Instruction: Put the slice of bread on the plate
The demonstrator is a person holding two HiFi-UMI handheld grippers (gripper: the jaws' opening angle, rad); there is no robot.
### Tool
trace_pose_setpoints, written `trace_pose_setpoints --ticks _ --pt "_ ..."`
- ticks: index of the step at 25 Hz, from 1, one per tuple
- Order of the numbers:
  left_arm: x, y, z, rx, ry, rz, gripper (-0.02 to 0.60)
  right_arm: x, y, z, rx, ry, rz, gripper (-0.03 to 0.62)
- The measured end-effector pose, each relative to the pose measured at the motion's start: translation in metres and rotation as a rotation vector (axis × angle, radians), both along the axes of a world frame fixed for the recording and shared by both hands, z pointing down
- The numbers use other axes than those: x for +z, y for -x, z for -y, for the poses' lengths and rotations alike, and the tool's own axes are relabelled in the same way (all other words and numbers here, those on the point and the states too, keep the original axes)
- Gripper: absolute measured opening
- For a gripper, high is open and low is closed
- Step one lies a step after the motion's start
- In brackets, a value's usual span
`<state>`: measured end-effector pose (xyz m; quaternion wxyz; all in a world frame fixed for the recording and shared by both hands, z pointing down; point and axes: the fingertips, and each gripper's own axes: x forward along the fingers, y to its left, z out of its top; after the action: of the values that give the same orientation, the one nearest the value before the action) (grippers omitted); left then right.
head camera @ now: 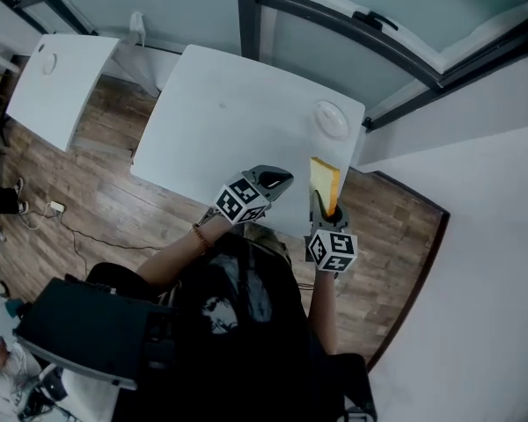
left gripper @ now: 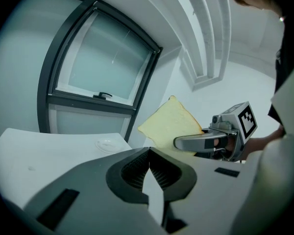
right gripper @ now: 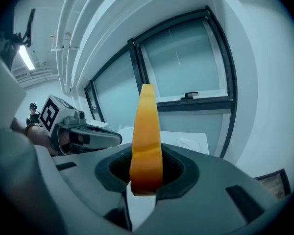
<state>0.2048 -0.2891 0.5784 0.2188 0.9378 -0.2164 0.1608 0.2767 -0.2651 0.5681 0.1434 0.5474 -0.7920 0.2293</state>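
My right gripper (head camera: 320, 202) is shut on a slice of bread (head camera: 325, 185), held upright on its edge over the near right corner of the white table (head camera: 220, 126). In the right gripper view the bread's crust (right gripper: 146, 136) stands pinched between the jaws. A small white plate (head camera: 330, 119) lies near the table's far right corner, beyond the bread, and shows as the plate (right gripper: 187, 143) ahead. My left gripper (head camera: 283, 179) is shut with nothing in it, just left of the bread. From the left gripper view the bread (left gripper: 171, 126) and the plate (left gripper: 107, 144) both show.
A second white table (head camera: 62, 82) stands to the left across wooden floor (head camera: 106, 192). Glass wall panels with dark frames (head camera: 396, 51) run behind the table. A black chair or bag (head camera: 88, 328) sits at the lower left beside the person.
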Motion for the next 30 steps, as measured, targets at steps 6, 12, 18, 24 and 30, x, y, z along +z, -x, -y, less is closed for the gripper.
trace_pose_setpoints --ticks 6,12,18,24,30 --pt "0.03 -0.009 0.048 0.003 0.038 0.037 0.005 0.027 -0.016 0.049 -0.006 0.048 -0.084 0.101" --pt "0.054 -0.021 0.095 0.042 0.04 0.058 0.005 0.063 -0.025 0.107 -0.025 0.072 -0.255 0.101" --pt "0.088 -0.032 0.149 0.025 0.065 0.053 0.005 0.093 -0.028 0.157 -0.048 0.094 -0.348 0.101" --pt "0.123 -0.044 0.176 0.046 0.1 0.096 0.005 0.137 -0.046 0.187 -0.047 0.143 -0.428 0.101" --pt "0.142 -0.052 0.207 0.026 0.117 0.095 0.005 0.166 -0.071 0.239 -0.048 0.108 -0.583 0.101"
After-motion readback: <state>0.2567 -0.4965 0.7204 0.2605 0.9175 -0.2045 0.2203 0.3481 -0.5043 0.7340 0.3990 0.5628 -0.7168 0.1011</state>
